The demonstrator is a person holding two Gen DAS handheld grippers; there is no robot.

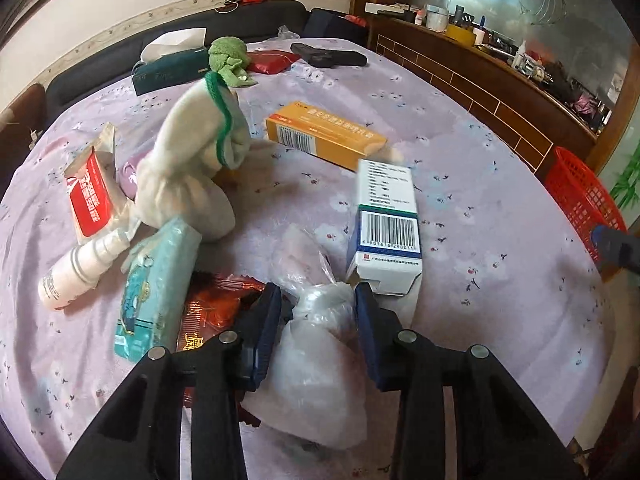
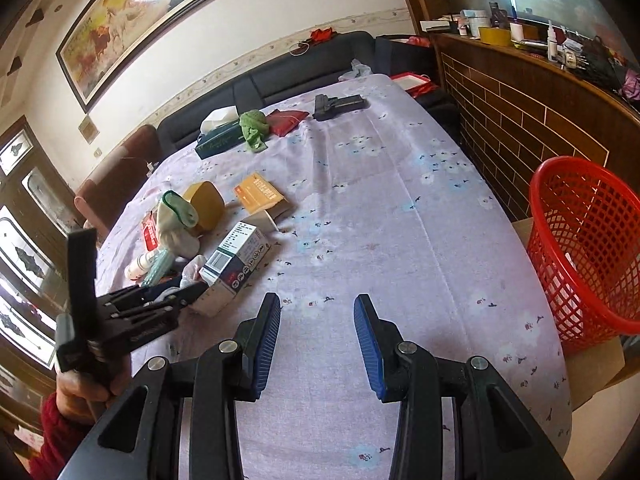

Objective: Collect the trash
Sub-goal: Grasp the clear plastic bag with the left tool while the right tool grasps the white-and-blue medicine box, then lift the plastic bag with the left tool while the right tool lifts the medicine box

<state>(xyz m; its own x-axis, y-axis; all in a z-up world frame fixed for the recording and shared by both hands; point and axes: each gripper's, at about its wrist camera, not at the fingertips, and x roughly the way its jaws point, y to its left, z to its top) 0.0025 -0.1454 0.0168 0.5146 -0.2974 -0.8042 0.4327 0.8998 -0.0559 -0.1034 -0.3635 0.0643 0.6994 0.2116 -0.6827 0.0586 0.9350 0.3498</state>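
In the left wrist view, the left tool (image 1: 316,300) is pointing down at a clear plastic bag (image 1: 316,344) lying on the lilac floral cloth of the counter (image 1: 460,184); the bag is sitting between the blue pads (image 1: 264,332), which are lying against its bunched neck, though whether they are pressing on it cannot be told. A white and blue box (image 1: 386,224) is standing just beyond the bag, with an orange box (image 1: 324,134), a white cloth bundle (image 1: 188,168), a white bottle (image 1: 80,268), a teal tissue pack (image 1: 156,284) and a red wrapper (image 1: 212,308) lying near it. A red mesh basket (image 1: 580,196) is showing at the counter's right edge. In the right wrist view, the right tool (image 2: 316,304) is hovering over bare cloth with its jaws standing apart and nothing between them. The left tool (image 2: 168,300) is reaching into the clutter at the left, and the red mesh basket (image 2: 580,248) is standing well apart at the right.
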